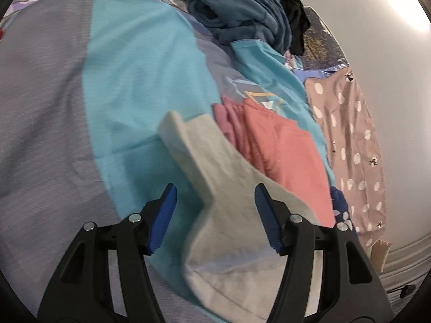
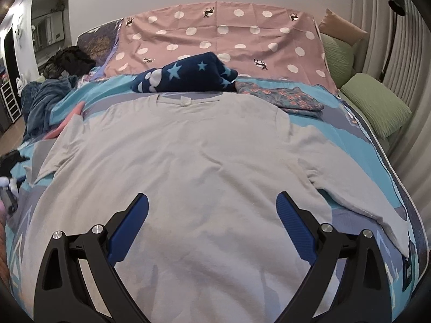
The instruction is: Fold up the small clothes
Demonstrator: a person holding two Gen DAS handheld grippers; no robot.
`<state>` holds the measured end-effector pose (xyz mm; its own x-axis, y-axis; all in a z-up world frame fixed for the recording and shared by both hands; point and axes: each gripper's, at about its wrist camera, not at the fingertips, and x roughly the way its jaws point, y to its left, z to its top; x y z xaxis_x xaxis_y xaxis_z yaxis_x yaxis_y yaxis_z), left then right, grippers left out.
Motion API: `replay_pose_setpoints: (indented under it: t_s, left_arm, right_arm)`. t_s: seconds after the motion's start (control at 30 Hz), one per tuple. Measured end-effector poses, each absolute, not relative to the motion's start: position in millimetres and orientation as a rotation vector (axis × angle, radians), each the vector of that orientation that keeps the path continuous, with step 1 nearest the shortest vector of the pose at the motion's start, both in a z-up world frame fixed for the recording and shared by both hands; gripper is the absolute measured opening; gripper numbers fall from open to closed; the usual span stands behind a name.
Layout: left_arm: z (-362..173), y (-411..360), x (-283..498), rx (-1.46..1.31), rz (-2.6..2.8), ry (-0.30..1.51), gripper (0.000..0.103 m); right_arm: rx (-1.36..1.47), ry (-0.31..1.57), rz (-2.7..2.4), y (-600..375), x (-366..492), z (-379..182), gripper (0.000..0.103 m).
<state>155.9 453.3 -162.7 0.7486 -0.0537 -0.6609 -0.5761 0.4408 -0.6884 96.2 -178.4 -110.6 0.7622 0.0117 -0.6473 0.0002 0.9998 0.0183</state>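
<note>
A light grey T-shirt (image 2: 188, 161) lies spread flat on the bed, collar at the far side, both sleeves out. Above its lower middle my right gripper (image 2: 212, 202) stands open with only cloth beneath it. In the left wrist view one grey sleeve (image 1: 215, 188) of the T-shirt runs diagonally between the blue pads of my left gripper (image 1: 215, 196). That gripper is open and its pads do not press on the cloth. A folded pink garment (image 1: 280, 145) lies just past the sleeve.
The patchwork bedspread (image 1: 121, 80) covers the bed. A dark blue blanket heap (image 1: 242, 8) lies at the far end. A navy star-print bundle (image 2: 188, 76) and a floral garment (image 2: 293, 99) sit beyond the collar. Green pillows (image 2: 374, 102) line the right edge. A dotted pink sheet (image 2: 229, 37) covers the back.
</note>
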Motion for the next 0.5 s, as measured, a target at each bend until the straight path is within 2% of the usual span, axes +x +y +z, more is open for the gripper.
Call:
replay_pose_setpoints:
  t_s: [0.03,0.07,0.1,0.13,0.17,0.23,0.37,0.5]
  left_arm:
    - [-163,452,157,-1.069,0.359,0.685,0.06]
    - [-165,451,162,-1.042,0.373,0.712,0.056]
    - [-167,450,166,-1.019,0.38,0.736,0.025]
    - [-170,449,172,-1.005,0.351,0.755,0.006]
    - [-171,449,174,-1.001,0.333,0.761,0.002]
    - [-162,445,174,-0.978,0.337,0.729,0.002]
    - [-90,393,178,-0.811,0.167,0.621,0.002]
    - [5,280,178,-0.536,-0.116,0.49,0.002]
  right_arm:
    - [0.018,0.709,0.007,-178,97,-112,0.096]
    - [0.017,0.716,0.007,-178,97,-114,0.096]
    - [0.015,0.722,0.006,-178,98,-115,0.096]
    - [0.014,0.725,0.004,-178,98,-116,0.096]
    - [0.017,0.727,0.001,-179,98,-117,0.096]
    - [0.028,0.725,-0.003,-182,98,-115,0.096]
    - [0.046,0.717,-0.006,-186,99,-115,0.098]
    - [0.097,0.713,-0.003,-193,103,-116,0.098]
